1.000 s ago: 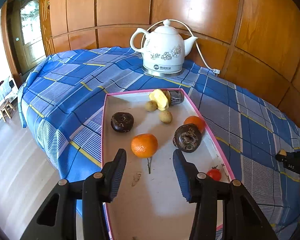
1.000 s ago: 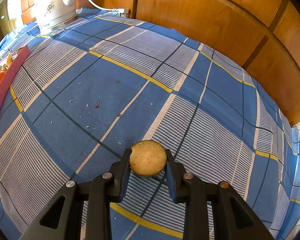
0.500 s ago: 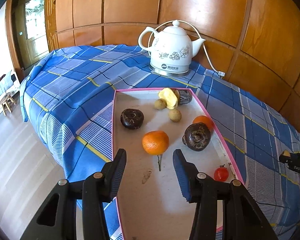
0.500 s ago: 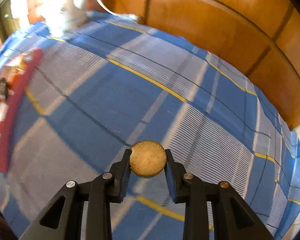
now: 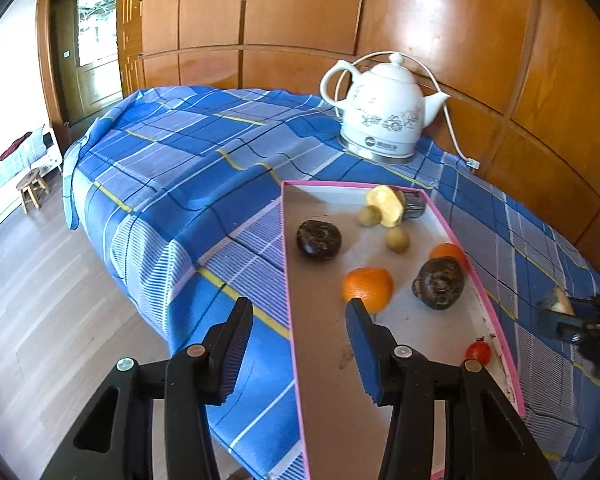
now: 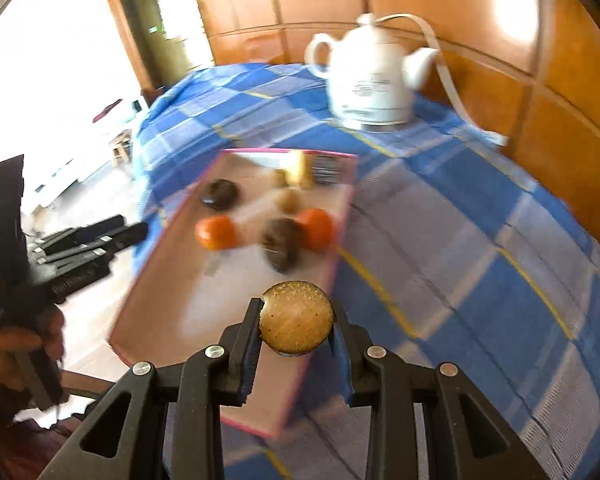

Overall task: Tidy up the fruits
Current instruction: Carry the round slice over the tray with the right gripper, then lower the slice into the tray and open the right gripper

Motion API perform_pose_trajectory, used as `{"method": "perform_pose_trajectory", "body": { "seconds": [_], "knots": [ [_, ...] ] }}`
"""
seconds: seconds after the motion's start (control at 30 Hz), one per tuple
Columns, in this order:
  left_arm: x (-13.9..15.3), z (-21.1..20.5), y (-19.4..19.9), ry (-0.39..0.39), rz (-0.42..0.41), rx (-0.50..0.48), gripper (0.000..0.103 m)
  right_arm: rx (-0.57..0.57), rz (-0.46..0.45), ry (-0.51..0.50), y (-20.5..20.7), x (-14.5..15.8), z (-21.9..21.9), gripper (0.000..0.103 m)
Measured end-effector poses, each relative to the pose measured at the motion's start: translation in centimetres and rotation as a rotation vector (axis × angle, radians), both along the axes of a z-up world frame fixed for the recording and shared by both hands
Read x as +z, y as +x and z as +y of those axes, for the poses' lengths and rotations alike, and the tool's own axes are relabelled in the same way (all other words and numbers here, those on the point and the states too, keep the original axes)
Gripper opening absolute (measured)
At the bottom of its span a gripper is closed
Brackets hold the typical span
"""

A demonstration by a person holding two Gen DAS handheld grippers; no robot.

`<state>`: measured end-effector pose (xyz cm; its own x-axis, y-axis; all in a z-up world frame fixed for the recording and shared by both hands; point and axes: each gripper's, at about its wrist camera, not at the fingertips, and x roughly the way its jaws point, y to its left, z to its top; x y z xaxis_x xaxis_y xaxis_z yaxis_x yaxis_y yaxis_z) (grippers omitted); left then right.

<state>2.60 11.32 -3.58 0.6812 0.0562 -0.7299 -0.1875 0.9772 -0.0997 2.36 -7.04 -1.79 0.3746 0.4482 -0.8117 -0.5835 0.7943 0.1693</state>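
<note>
Right gripper (image 6: 296,330), now swung over tray (image 6: 172,308), clamped on round fruit (image 6: 296,322); left gripper (image 5: 298,344) apart.

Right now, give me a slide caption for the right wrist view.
Right gripper clamps a round brown fruit above the pink-rimmed tray of oranges on a blue plaid cloth.

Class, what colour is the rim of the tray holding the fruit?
Pink rim; clearest in the left wrist view.

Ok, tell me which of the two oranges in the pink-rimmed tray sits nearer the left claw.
The round orange mid-tray, just beyond the claw's right finger; the other orange lies against the tray's far rim.
</note>
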Motion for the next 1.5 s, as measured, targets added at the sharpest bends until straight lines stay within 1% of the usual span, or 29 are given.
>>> {"method": "perform_pose_trajectory", "body": {
  "seconds": [0.17,0.27,0.33,0.37,0.47,0.63,0.8,0.87,0.93,1.17,1.5],
  "knots": [
    [-0.2,0.6,-0.1,-0.013,0.003,0.010,0.049,0.057,0.065,0.001,1.3,-2.2,4.4,0.032],
    [-0.4,0.7,-0.1,-0.017,0.007,0.010,0.049,0.065,0.090,-0.040,2.0,-4.1,6.2,0.032],
    [-0.6,0.8,-0.1,-0.020,0.012,0.009,0.049,0.066,0.111,-0.050,2.3,-5.2,6.6,0.033],
    [-0.7,0.9,-0.1,-0.020,0.014,0.008,0.049,0.067,0.116,-0.059,2.5,-5.7,7.0,0.036],
    [-0.9,1.0,-0.1,-0.025,0.019,0.010,0.049,0.075,0.106,-0.066,2.3,-6.0,7.2,0.037],
    [-0.9,0.8,-0.1,-0.027,0.015,0.004,0.049,0.096,0.072,-0.074,1.1,-5.3,6.5,0.037],
    [-0.7,0.2,-0.1,-0.026,0.014,-0.014,0.049,0.089,0.090,-0.078,0.4,-6.0,5.8,0.037],
    [-0.7,-0.1,-0.1,-0.021,0.013,-0.020,0.049,0.073,0.072,-0.092,0.4,-6.2,5.9,0.033],
    [-0.6,-0.3,-0.2,-0.018,0.012,-0.025,0.049,0.073,0.083,-0.080,0.7,-6.2,6.1,0.028],
    [-0.2,-0.8,-0.4,0.002,0.002,-0.030,0.049,0.029,0.075,-0.056,2.2,-6.5,7.4,0.029],
    [0.0,-1.4,-0.7,0.014,-0.004,-0.046,0.050,0.021,0.096,-0.058,1.6,-7.1,7.0,0.029]
  ]
}}
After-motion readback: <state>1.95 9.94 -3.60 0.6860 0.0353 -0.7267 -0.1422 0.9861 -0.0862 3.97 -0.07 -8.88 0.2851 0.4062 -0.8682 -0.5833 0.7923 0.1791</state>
